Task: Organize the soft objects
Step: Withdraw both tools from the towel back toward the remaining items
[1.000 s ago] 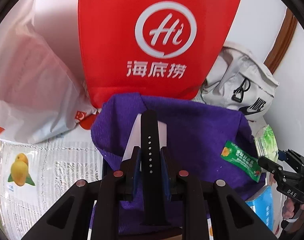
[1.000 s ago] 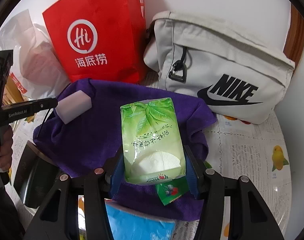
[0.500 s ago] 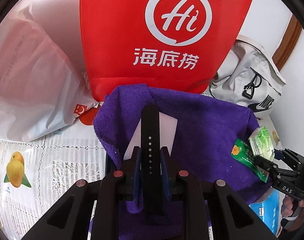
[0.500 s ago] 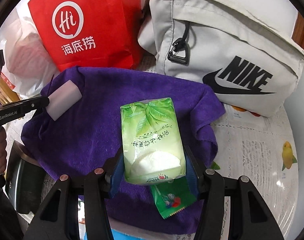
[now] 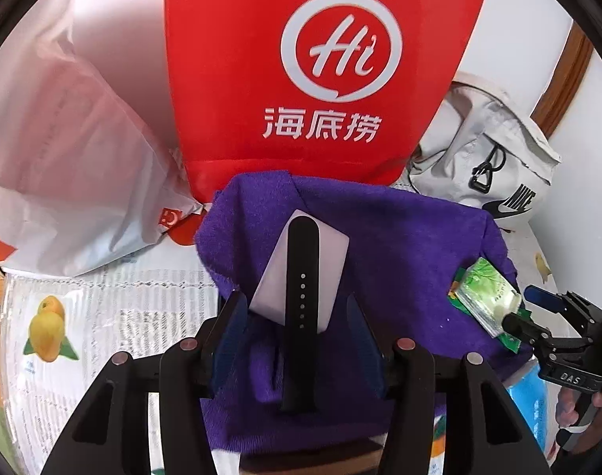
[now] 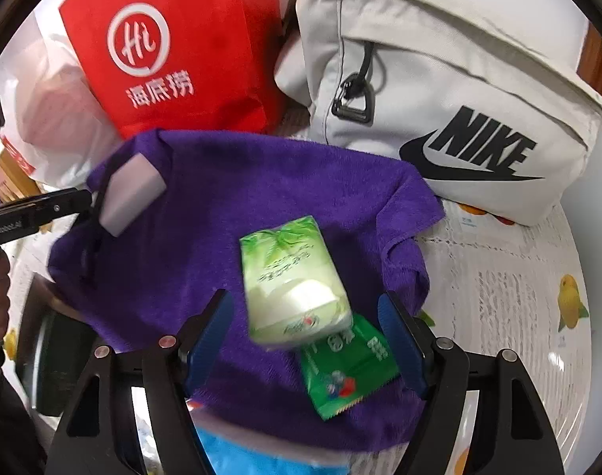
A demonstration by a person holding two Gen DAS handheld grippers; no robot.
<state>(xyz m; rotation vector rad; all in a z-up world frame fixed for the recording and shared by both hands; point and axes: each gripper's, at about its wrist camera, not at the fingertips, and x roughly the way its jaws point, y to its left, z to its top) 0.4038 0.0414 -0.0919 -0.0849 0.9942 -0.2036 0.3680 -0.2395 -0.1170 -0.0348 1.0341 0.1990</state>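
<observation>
Surface: a table covered with a lace-patterned cloth (image 6: pixel 510 277) printed with yellow fruit, set against a white wall
Backdrop: a red paper bag (image 5: pixel 320 75) with a white "Hi" logo stands at the back; a white plastic bag (image 5: pixel 71 150) slumps to its left, a grey Nike bag (image 6: pixel 451 91) lies to its right
Purple towel (image 6: pixel 269 229): spread flat on the table in front of the bags, carrying the small soft items
Left gripper (image 5: pixel 297 316): fingers spread wide, touching nothing, blue pads either side of the strap
Watch strap (image 5: pixel 301 308): black, perforated, lying lengthwise between the left fingers and across the sponge
White sponge (image 5: pixel 301 273): a pale block on the towel's left part, under the strap
Right gripper (image 6: pixel 305 336): fingers wide apart, clear of the tissue pack on both sides
Tissue pack (image 6: pixel 293 281): green pocket pack, motion-blurred, between the right fingers and over the towel; whether it rests on the towel is unclear
Green sachet (image 6: pixel 344 372): flat on the towel, partly beneath the tissue pack
Blue packet (image 6: pixel 253 455): at the towel's near edge
</observation>
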